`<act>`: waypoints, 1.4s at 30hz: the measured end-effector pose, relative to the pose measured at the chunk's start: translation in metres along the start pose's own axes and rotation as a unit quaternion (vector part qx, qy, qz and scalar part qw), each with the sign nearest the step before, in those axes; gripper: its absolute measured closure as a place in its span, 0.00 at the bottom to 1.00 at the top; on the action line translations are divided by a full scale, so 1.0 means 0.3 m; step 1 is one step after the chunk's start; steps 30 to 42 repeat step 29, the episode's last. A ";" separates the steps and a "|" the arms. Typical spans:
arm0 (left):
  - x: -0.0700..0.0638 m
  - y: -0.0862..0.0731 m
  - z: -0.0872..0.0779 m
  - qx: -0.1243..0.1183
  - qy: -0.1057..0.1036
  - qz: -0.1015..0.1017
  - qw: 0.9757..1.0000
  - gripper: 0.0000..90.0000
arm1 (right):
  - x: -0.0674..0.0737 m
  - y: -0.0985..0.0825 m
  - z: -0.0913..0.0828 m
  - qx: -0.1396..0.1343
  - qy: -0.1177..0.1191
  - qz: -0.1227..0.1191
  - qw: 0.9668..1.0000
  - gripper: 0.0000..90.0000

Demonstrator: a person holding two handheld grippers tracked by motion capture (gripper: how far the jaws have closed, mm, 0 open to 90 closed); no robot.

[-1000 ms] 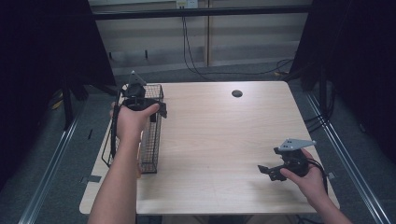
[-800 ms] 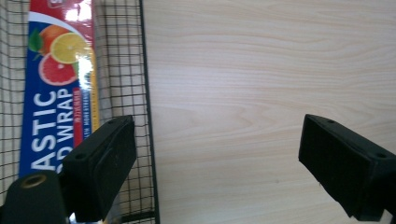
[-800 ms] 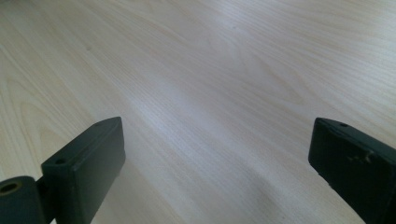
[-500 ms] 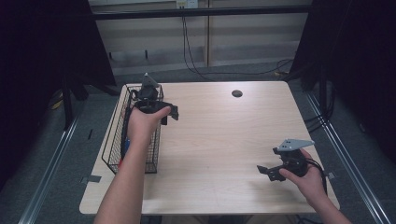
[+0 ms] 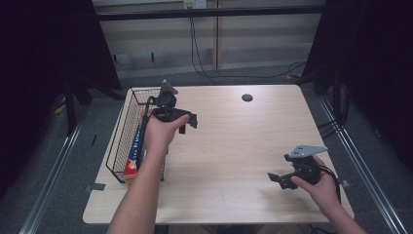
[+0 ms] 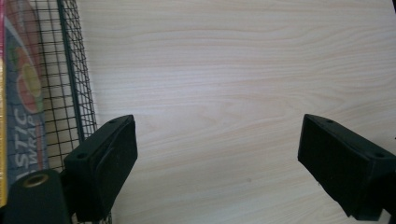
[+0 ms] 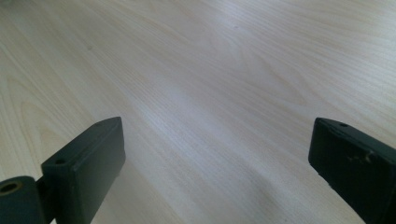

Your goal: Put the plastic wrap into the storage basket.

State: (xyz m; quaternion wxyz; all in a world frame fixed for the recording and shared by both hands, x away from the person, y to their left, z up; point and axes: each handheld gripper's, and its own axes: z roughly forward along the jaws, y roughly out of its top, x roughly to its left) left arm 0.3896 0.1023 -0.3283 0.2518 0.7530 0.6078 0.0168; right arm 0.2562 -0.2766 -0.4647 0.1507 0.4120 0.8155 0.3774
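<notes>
My left gripper (image 5: 189,123) hangs over the table just right of a black wire basket (image 5: 122,127), held in the person's left hand. Its jaws stand open with bare wood between them; in the left gripper view (image 6: 217,154) the basket's mesh wall (image 6: 70,84) is at the left. A long plastic wrap box (image 5: 132,162) lies inside the basket, its label (image 6: 23,107) showing through the mesh. My right gripper (image 5: 278,179) rests low near the table's front right, open and with nothing between its fingers; in the right gripper view (image 7: 217,158) there is plain tabletop ahead.
The light wooden table (image 5: 234,141) has a round cable hole (image 5: 247,97) near its far edge. The basket stands along the table's left edge. Cables hang behind the table, and dark curtains close both sides.
The left hand has carried its gripper to the right, from above the basket to the tabletop beside it. The right hand has kept still.
</notes>
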 end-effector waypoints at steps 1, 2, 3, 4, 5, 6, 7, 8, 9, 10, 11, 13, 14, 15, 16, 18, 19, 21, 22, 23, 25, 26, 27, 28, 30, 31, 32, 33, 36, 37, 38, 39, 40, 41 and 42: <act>-0.011 -0.005 0.007 0.001 -0.002 0.000 1.000 0.13 | 0.001 0.000 0.000 0.001 0.001 0.001 1.000 0.04; -0.011 -0.005 0.007 0.001 -0.002 0.000 1.000 0.13 | 0.001 0.000 0.000 0.001 0.001 0.001 1.000 0.04; -0.018 -0.008 0.015 -0.001 -0.003 0.004 1.000 0.13 | 0.001 0.000 0.000 0.001 0.001 -0.001 1.000 0.04; -0.023 -0.011 0.020 -0.002 -0.004 0.005 1.000 0.13 | 0.001 0.000 0.000 0.001 0.001 -0.001 1.000 0.04; -0.030 -0.014 0.026 -0.002 -0.007 0.004 1.000 0.13 | 0.000 0.000 0.001 0.000 0.000 -0.002 1.000 0.04; -0.035 -0.017 0.031 -0.003 -0.008 0.007 1.000 0.13 | 0.000 0.001 0.000 0.000 0.001 0.001 1.000 0.04; -0.041 -0.020 0.036 -0.004 -0.008 0.007 1.000 0.13 | 0.000 0.000 0.000 0.000 0.001 -0.001 1.000 0.04; -0.045 -0.023 0.040 -0.004 -0.010 0.011 1.000 0.13 | 0.000 0.000 -0.001 0.001 0.001 0.000 1.000 0.04; -0.052 -0.026 0.044 -0.008 -0.012 0.009 1.000 0.13 | 0.000 0.000 0.000 0.000 0.001 -0.001 1.000 0.04; -0.055 -0.029 0.047 -0.011 -0.009 0.013 1.000 0.13 | 0.000 0.000 -0.001 0.001 0.002 0.000 1.000 0.04; -0.059 -0.032 0.050 -0.014 -0.010 0.014 1.000 0.14 | 0.000 0.000 0.000 0.001 0.001 0.000 1.000 0.04; -0.067 -0.037 0.057 -0.013 -0.014 0.015 1.000 0.13 | 0.000 0.000 0.000 0.000 0.001 -0.002 1.000 0.04; -0.072 -0.040 0.060 -0.013 -0.014 0.018 1.000 0.13 | -0.001 0.000 0.001 0.000 0.000 -0.003 1.000 0.04; -0.075 -0.042 0.063 -0.012 -0.014 0.022 1.000 0.13 | -0.001 0.000 0.000 0.000 0.001 -0.002 1.000 0.04; -0.079 -0.046 0.067 -0.015 -0.016 0.020 1.000 0.13 | -0.001 0.001 0.000 0.000 0.001 -0.001 1.000 0.04; -0.085 -0.053 0.074 -0.014 -0.019 0.023 0.999 0.14 | -0.001 0.000 0.000 0.000 0.001 -0.001 1.000 0.04; -0.088 -0.058 0.077 -0.012 -0.020 0.025 0.999 0.14 | -0.001 0.000 0.000 0.001 0.002 -0.002 1.000 0.04; -0.098 -0.072 0.092 -0.014 -0.022 0.029 0.999 0.14 | 0.000 0.000 0.002 0.001 0.002 -0.002 1.000 0.04; -0.098 -0.072 0.092 -0.014 -0.022 0.029 0.999 0.14 | 0.000 0.000 0.002 0.001 0.002 -0.002 1.000 0.04; -0.102 -0.081 0.099 -0.013 -0.024 0.033 0.999 0.14 | 0.000 0.000 0.002 0.001 0.002 -0.002 1.000 0.04; -0.108 -0.092 0.109 -0.015 -0.024 0.037 0.999 0.13 | -0.001 0.000 0.001 0.002 0.002 -0.004 1.000 0.04; -0.114 -0.105 0.120 -0.017 -0.025 0.039 0.999 0.13 | 0.000 -0.001 0.001 0.002 0.002 -0.005 1.000 0.04; -0.114 -0.105 0.120 -0.017 -0.025 0.039 0.999 0.13 | 0.000 -0.001 0.001 0.003 0.002 -0.004 1.000 0.04; -0.115 -0.111 0.125 -0.019 -0.024 0.042 0.999 0.13 | 0.000 -0.001 0.001 0.003 0.002 -0.004 1.000 0.04; -0.115 -0.116 0.131 -0.019 -0.024 0.045 0.999 0.13 | -0.001 -0.002 0.003 0.003 0.003 -0.006 1.000 0.04; -0.115 -0.116 0.131 -0.019 -0.024 0.045 0.999 0.13 | -0.001 -0.002 0.003 0.003 0.003 -0.006 1.000 0.04; -0.115 -0.116 0.131 -0.019 -0.024 0.045 0.999 0.13 | -0.001 -0.002 0.003 0.003 0.003 -0.006 1.000 0.04; -0.115 -0.116 0.131 -0.019 -0.024 0.045 0.999 0.13 | -0.001 -0.002 0.003 0.003 0.003 -0.006 1.000 0.04; -0.115 -0.116 0.131 -0.019 -0.024 0.045 0.999 0.13 | -0.001 -0.002 0.003 0.003 0.003 -0.006 1.000 0.04; -0.115 -0.116 0.131 -0.019 -0.024 0.045 0.999 0.13 | -0.001 -0.002 0.003 0.003 0.003 -0.006 1.000 0.04; -0.115 -0.116 0.131 -0.019 -0.024 0.045 0.999 0.13 | -0.001 -0.002 0.003 0.003 0.003 -0.006 1.000 0.04; -0.115 -0.116 0.131 -0.019 -0.024 0.045 0.999 0.13 | -0.001 -0.002 0.003 0.003 0.003 -0.006 1.000 0.04; -0.115 -0.116 0.131 -0.019 -0.024 0.045 0.999 0.13 | -0.001 -0.002 0.003 0.003 0.003 -0.006 1.000 0.04; -0.115 -0.116 0.131 -0.019 -0.024 0.045 0.999 0.13 | -0.001 -0.002 0.003 0.003 0.003 -0.006 1.000 0.04; -0.115 -0.116 0.131 -0.019 -0.024 0.045 0.999 0.13 | -0.001 -0.002 0.003 0.003 0.003 -0.006 1.000 0.04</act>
